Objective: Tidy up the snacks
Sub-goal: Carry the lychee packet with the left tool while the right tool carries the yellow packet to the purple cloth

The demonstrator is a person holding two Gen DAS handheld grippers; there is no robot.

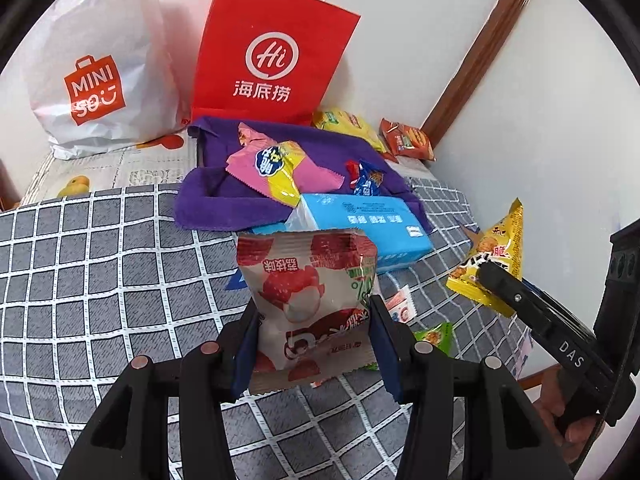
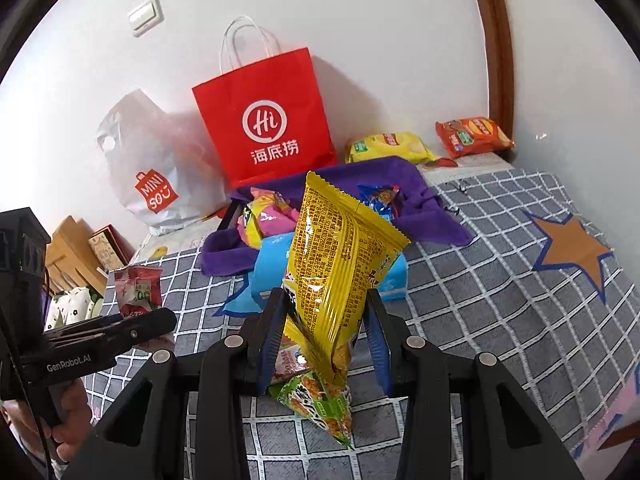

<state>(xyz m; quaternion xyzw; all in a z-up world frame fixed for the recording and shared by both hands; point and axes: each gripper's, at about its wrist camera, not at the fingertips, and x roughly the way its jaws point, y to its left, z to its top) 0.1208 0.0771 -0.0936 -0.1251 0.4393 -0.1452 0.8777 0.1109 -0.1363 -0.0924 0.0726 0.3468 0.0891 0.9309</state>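
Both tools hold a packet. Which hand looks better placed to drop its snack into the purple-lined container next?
Probably left. The left tool holds the strawberry packet facing the purple-lined container; only the blue pack intervenes. The right tool, gripping the yellow packet, sits off to the side.

Black tool, blue pads

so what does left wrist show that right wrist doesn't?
Left wrist only: the front of the red-and-white strawberry snack packet in the left gripper, shut on it; the MINISO logo face-on on the white plastic bag.

Right wrist only: a wall switch, an orange star on the checked blanket, a green snack packet fully in view under the right gripper, wooden items at far left.

Both: the red paper bag, purple cloth, blue tissue pack, and the yellow snack packet that the right gripper is shut on.
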